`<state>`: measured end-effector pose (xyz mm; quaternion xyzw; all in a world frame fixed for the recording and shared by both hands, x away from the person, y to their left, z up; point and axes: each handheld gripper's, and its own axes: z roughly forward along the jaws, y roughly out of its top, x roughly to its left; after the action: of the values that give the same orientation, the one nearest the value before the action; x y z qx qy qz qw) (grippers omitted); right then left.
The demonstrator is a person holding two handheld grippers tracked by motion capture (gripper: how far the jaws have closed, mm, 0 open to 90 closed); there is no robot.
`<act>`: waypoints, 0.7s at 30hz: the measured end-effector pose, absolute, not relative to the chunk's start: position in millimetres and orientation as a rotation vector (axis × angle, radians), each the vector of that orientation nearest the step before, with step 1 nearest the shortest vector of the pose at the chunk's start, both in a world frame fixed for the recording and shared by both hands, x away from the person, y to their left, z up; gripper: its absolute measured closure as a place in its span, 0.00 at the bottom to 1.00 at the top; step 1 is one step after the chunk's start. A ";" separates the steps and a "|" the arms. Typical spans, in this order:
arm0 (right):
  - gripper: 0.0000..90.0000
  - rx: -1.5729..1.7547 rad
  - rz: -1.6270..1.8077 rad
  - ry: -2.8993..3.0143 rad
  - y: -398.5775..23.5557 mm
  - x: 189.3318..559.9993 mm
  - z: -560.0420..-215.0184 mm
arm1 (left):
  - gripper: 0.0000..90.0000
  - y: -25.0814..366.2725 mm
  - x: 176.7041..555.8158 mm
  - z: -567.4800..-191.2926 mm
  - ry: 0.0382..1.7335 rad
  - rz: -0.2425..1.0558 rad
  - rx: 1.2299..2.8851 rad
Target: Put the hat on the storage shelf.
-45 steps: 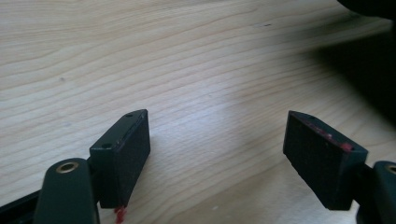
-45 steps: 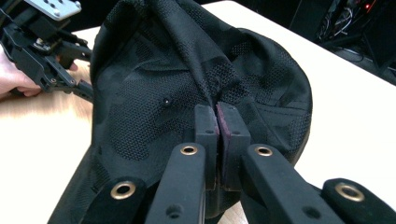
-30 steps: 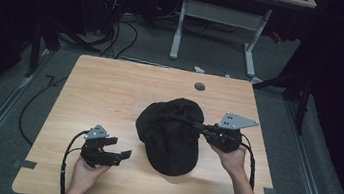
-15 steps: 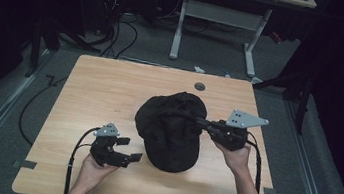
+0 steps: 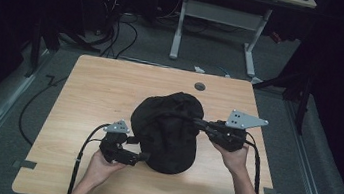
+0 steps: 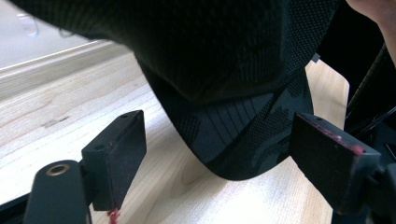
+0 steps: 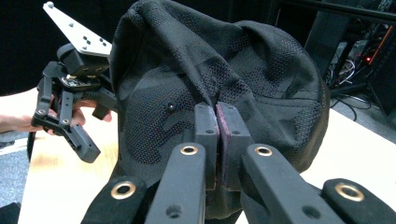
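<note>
Our right claw [image 7: 216,122] pinches the cap [image 5: 168,129]; the left claw [image 6: 219,163] gapes around its brim. Soft, light cloth: we should grip the stiffer brim.

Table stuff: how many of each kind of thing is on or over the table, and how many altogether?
Black cap: 1
Claws: 2, the left claw open beside the cap's brim, the right claw shut on the cap
Hands: 2, the left hand and the right hand
Total: 5
</note>
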<state>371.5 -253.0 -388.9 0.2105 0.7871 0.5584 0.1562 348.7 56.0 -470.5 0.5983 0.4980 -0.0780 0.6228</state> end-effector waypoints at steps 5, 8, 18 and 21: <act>0.98 0.592 1.620 2.249 -253.1 370.9 -388.0 | 0.24 53.8 349.8 -468.9 1.132 -0.193 1.374; 0.98 0.582 1.636 2.248 -252.7 370.7 -387.2 | 0.25 52.5 350.2 -468.5 1.124 -0.210 1.374; 0.98 0.557 1.669 2.245 -251.2 370.3 -385.6 | 0.35 53.1 347.7 -465.1 1.084 -0.242 1.366; 0.98 0.554 1.674 2.241 -249.9 370.8 -386.1 | 0.40 53.1 345.8 -462.7 1.062 -0.249 1.362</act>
<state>370.8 -249.9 -386.1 0.1923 0.7777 0.5808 0.1445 345.8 53.1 -462.7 0.5979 0.4662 -0.1093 0.6428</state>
